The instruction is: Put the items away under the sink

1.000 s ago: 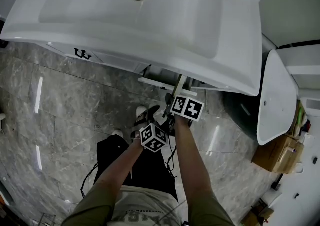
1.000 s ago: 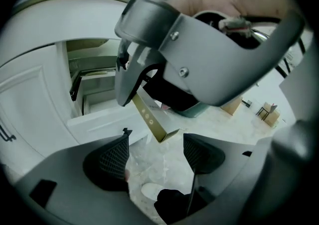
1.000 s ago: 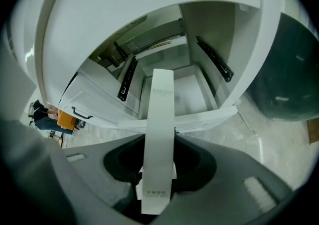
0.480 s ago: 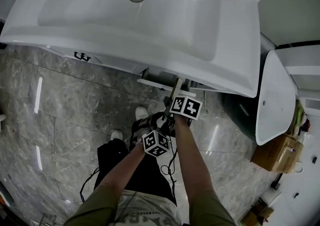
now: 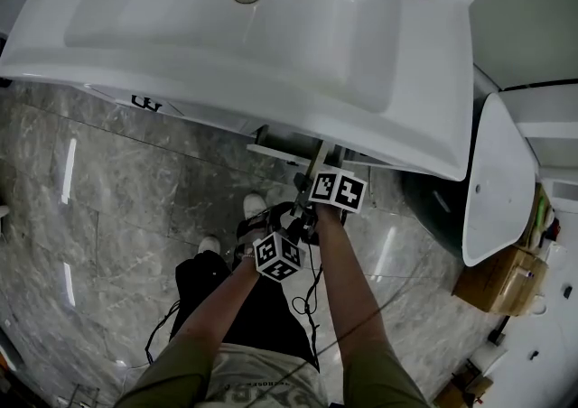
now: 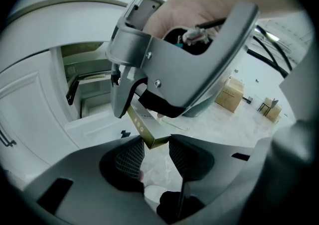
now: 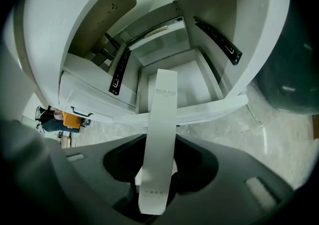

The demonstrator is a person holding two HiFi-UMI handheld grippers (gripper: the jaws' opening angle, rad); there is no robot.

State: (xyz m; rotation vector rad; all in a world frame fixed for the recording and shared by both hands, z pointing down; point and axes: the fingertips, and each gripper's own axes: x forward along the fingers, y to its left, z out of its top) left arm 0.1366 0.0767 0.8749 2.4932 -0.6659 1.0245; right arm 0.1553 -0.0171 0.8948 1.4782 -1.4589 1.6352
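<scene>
1. Identify the step. You stand at the sink (image 5: 433,108) with the drawer (image 7: 209,108) beneath it pulled open. The step in hand appears to be placing a long, narrow white box (image 7: 162,119) into that drawer.

2. Check the right gripper (image 7: 159,142). Its jaws are part closed and clamp the box across its narrow width, near the end closest to you. The box runs out from the jaws towards the drawer.

3. Check the left gripper (image 6: 155,144). Its jaws have just been closing. The olive-coloured end corner of the box sits between the jaw tips, and both pads (image 6: 132,155) appear to bear on it. Treat this as a shallow grip at the very tips, not a deep one.

4. Locate the box. It is held in the air by both grippers and rests on nothing. In the right gripper view its far end lies over the drawer opening, past the drawer's front edge. You cannot tell from these views whether that end is already below the rim.

5. Prepare the next move. Lowering the box into the drawer will probably call for one gripper alone, so decide which one carries it. The right gripper has the firmer hold.

6. Mind the clearances. Keep the box between the black slide rails (image 7: 217,40) on the cabinet walls. Tilt it flatter before release, so that it lies on the drawer floor and does not stand against the front panel.
</scene>
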